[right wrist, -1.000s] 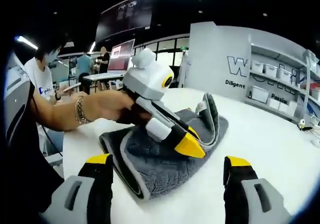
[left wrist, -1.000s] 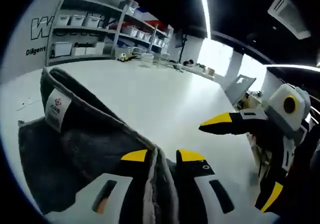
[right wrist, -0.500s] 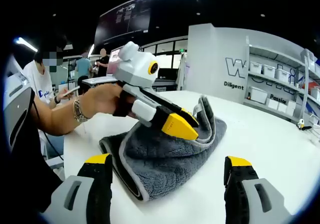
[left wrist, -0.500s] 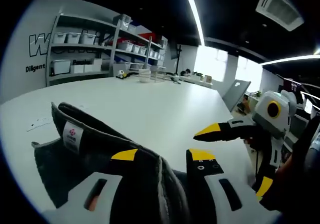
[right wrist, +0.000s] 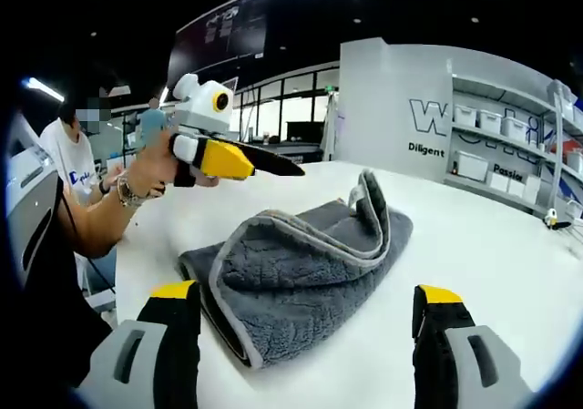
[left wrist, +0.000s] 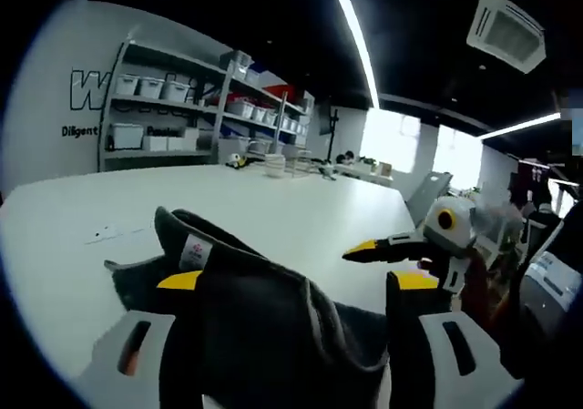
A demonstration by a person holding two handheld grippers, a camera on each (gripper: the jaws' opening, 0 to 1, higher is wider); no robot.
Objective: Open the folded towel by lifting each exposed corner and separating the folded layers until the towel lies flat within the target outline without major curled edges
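Note:
A dark grey towel with a pale hem lies folded on the white table, one edge curled up at its far end. My left gripper hovers above the towel's left side, held by a hand, with nothing in it. In the left gripper view its jaws stand wide apart, and my left gripper is open over the towel, whose white label shows. My right gripper is open at the towel's near edge, not touching it. The right gripper also shows past the towel.
Shelves with white bins line the wall, and the same shelves appear in the left gripper view. A person sits at the table's left edge. Small items stand at the table's far end, and a chair is beside it.
My left gripper has opened, let go of the towel layer and risen up and away from it. The lifted layer has dropped back onto the pile. My right gripper stays open.

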